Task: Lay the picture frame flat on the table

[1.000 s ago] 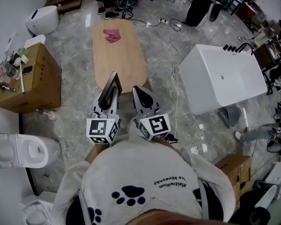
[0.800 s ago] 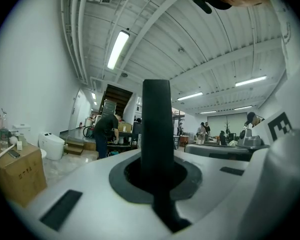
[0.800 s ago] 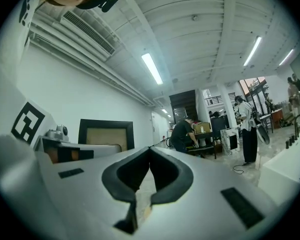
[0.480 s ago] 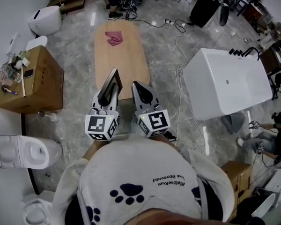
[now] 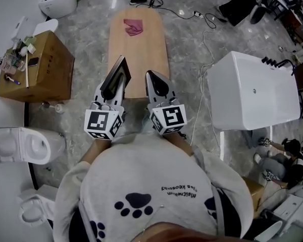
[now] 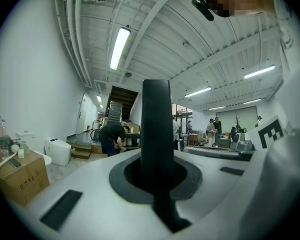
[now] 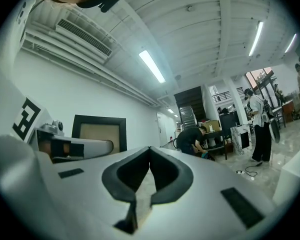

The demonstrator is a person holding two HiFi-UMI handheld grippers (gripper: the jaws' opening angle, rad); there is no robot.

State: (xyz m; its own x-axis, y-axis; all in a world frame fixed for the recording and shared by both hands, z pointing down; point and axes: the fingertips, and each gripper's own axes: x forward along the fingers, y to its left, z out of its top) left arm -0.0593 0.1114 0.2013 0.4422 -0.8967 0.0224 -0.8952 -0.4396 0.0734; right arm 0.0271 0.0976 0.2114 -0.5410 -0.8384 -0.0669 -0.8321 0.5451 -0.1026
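**Black-rimmed picture frame [image 5: 117, 75] held on edge, not lying on the counter**
The left gripper [image 5: 111, 94] pinches the frame's edge, so the frame stands upright ahead of its jaws, in the air at the near end of the long oval wooden counter [image 5: 141, 54]. Just beside it, the right gripper [image 5: 158, 84] is pressed together on nothing.
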